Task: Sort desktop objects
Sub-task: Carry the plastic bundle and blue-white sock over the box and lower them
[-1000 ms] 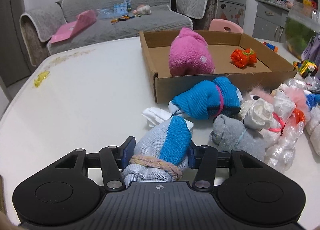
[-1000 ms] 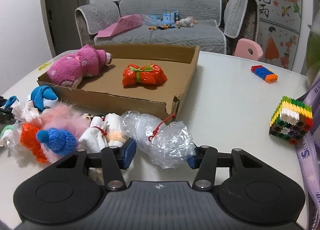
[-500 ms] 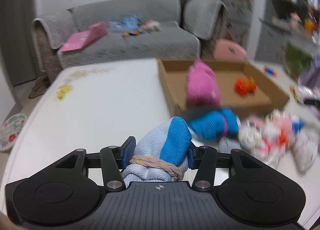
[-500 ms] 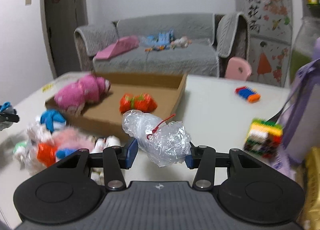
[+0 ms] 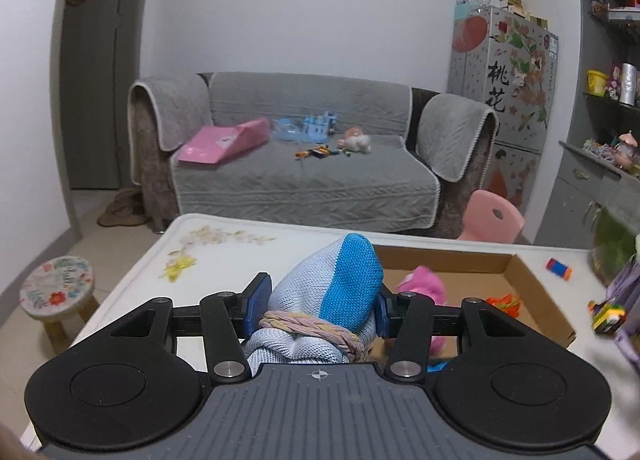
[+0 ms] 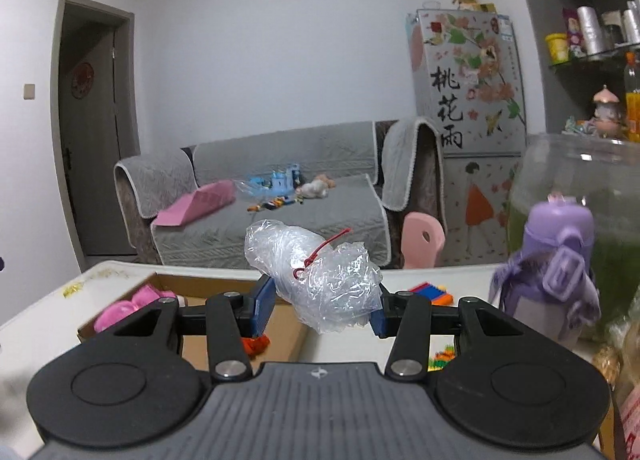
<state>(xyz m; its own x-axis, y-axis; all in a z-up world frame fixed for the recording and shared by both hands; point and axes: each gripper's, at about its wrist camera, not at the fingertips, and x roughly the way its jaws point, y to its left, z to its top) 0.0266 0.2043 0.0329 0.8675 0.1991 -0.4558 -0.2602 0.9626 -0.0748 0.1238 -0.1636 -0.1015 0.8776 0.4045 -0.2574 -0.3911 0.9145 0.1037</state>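
Note:
My left gripper (image 5: 318, 310) is shut on a rolled grey-and-blue sock bundle (image 5: 332, 288) bound with a rubber band, held up above the white table (image 5: 224, 244). Behind it lies the shallow cardboard box (image 5: 516, 272) with a pink plush (image 5: 426, 284) and an orange bundle (image 5: 504, 302) inside. My right gripper (image 6: 322, 306) is shut on a crumpled clear plastic bag (image 6: 320, 280) tied with red string, also lifted off the table. In the right wrist view the cardboard box (image 6: 208, 284) sits below left, holding the pink plush (image 6: 132, 306).
A purple bottle (image 6: 556, 268) and a large clear jar (image 6: 600, 188) stand at the right. Coloured brick pieces (image 6: 432, 292) lie on the table. A grey sofa (image 5: 296, 168), a pink chair (image 5: 494, 220) and a small stool (image 5: 58, 292) stand beyond the table.
Both grippers have risen from the table with their bundles and tilted up, so the pile of bundles has dropped out of sight and the room fills the views.

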